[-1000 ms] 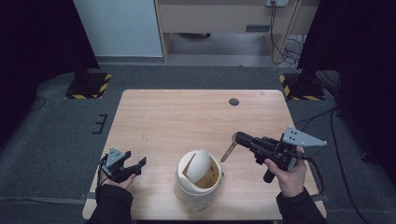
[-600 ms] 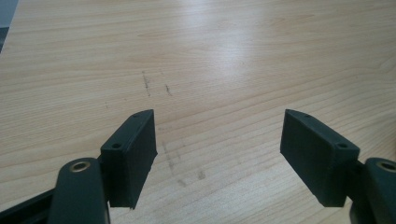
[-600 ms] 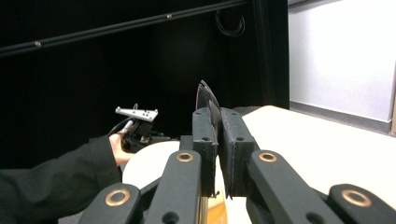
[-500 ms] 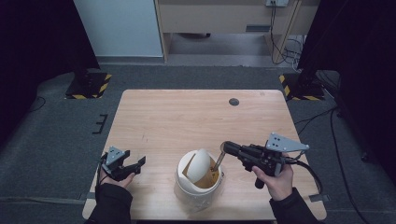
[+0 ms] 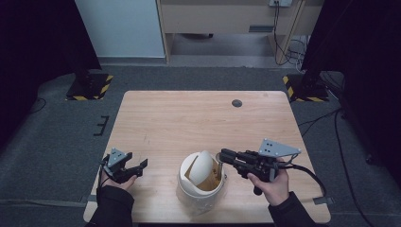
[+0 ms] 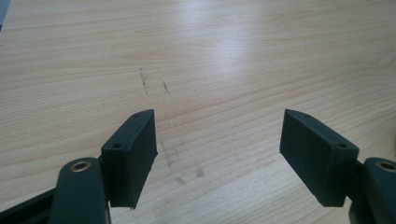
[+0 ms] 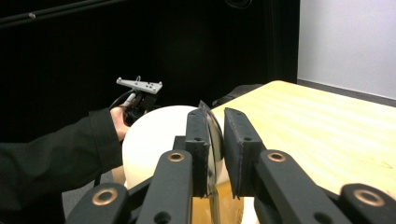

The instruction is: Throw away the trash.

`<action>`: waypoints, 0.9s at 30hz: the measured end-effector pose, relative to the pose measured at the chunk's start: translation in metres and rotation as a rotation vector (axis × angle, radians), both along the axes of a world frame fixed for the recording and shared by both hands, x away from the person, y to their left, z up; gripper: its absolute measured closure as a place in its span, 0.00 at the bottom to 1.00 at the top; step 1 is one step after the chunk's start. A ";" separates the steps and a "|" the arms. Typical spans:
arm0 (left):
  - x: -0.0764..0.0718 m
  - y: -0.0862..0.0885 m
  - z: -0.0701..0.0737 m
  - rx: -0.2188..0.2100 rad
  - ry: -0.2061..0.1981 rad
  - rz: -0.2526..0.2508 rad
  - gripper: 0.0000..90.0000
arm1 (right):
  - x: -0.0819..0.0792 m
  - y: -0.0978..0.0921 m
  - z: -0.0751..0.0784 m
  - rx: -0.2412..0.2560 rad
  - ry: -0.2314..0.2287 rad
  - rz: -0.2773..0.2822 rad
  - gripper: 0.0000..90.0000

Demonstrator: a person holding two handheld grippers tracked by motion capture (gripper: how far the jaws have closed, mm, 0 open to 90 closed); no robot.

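Your right gripper [image 5: 222, 156] is clamped on a thin metal utensil [image 7: 211, 140], most likely a spoon, whose flat edge stands between the two black jaws in the right gripper view. There its long axis runs nearly straight up and down, the top tip just clearing the jaws at 12 o'clock and the lower end dropping toward the brown inside of the white bin [image 5: 200, 182]. From the high view the part of the utensil you can see is too small to tell which end is which.

The bin sits on the table [image 5: 189, 118] near its front edge, at about 6 o'clock from the table's centre, with its white swing lid [image 5: 202, 165] tilted up.

Your right hand [image 5: 269, 182] lies at 3 o'clock from the bin, and the gripper reaches level toward 9 o'clock, its tips at the bin's right rim.

Your left gripper [image 5: 137, 166] rests low at 9 o'clock from the bin, well apart from it, pointing toward 3 o'clock. Its jaws stand wide apart with bare wood between them in the left gripper view.
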State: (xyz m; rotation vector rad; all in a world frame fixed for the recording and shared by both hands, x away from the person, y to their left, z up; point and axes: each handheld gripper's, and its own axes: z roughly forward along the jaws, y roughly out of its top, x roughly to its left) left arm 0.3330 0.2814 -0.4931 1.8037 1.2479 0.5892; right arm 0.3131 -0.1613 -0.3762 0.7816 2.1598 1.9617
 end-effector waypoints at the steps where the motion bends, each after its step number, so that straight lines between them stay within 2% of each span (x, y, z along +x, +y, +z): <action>1: 0.000 0.000 0.000 0.000 0.000 0.000 0.30 | 0.000 0.000 0.000 0.000 0.000 0.000 0.88; 8: 0.000 0.000 0.000 0.008 0.001 -0.001 0.30 | 0.001 -0.004 0.004 0.013 -0.004 0.000 0.86; 11: 0.000 0.000 0.000 0.008 0.000 -0.001 0.30 | 0.001 -0.001 0.002 0.012 0.019 0.013 0.80; 16: 0.000 0.000 0.000 0.008 0.001 -0.002 0.31 | 0.001 -0.002 0.003 0.010 0.016 0.004 0.74; 20: 0.000 0.000 0.000 0.009 0.001 -0.003 0.31 | 0.004 -0.013 0.009 0.019 -0.017 -0.056 0.66; 22: 0.000 0.000 0.000 0.008 0.003 -0.002 0.31 | 0.008 -0.024 0.011 0.041 -0.024 -0.102 0.63; 23: 0.000 0.000 0.000 0.009 0.003 -0.002 0.30 | 0.012 -0.034 0.011 0.049 -0.032 -0.142 0.59; 27: 0.001 0.001 -0.001 0.012 0.013 -0.003 0.29 | 0.025 -0.059 0.002 0.018 -0.012 -0.239 0.49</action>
